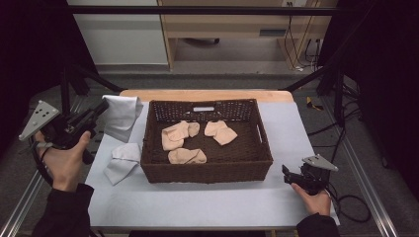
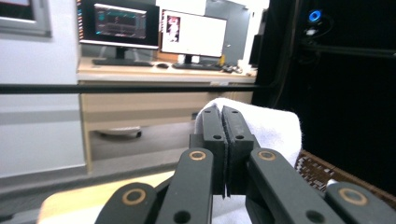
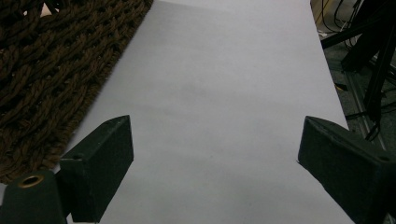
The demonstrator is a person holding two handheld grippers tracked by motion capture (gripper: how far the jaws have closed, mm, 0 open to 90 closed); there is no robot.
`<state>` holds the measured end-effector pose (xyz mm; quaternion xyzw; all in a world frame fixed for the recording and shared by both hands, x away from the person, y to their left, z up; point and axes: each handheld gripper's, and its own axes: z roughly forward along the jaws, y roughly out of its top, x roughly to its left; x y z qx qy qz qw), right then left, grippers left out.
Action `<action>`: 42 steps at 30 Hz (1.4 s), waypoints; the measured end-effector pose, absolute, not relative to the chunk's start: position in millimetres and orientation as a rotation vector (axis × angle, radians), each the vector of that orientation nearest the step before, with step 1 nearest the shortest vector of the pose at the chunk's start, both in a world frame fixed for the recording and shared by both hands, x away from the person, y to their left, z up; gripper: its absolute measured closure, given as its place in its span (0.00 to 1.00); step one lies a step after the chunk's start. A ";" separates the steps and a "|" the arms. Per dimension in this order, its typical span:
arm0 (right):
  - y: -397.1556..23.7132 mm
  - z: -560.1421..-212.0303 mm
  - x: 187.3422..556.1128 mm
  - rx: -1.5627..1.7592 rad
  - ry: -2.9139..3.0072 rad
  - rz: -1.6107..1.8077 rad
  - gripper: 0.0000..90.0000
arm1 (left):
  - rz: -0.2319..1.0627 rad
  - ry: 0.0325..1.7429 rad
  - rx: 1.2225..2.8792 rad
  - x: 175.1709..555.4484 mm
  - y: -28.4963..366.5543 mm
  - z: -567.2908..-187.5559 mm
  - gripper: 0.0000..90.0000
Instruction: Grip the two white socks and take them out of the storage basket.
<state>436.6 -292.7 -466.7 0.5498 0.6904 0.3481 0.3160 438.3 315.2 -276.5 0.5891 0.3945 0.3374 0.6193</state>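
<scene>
My left gripper is off the table's left edge, raised, and shut on the edge of a white sock that hangs from its tips. In the left gripper view the jaws are pressed together with the white sock bunched behind them. A second white sock lies flat on the grey mat left of the brown wicker basket. Three beige socks lie inside the basket. My right gripper rests low at the basket's front right corner, and its jaws stand wide open over bare mat.
The grey mat covers the wooden table, with free room in front of and to the right of the basket. Black frame bars run along both sides. Beyond the table stand a desk and monitors.
</scene>
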 end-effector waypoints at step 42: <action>-291.9 -467.9 436.7 1.445 1.827 0.901 0.12 | 0.603 1.297 1.749 464.8 335.8 -444.8 0.89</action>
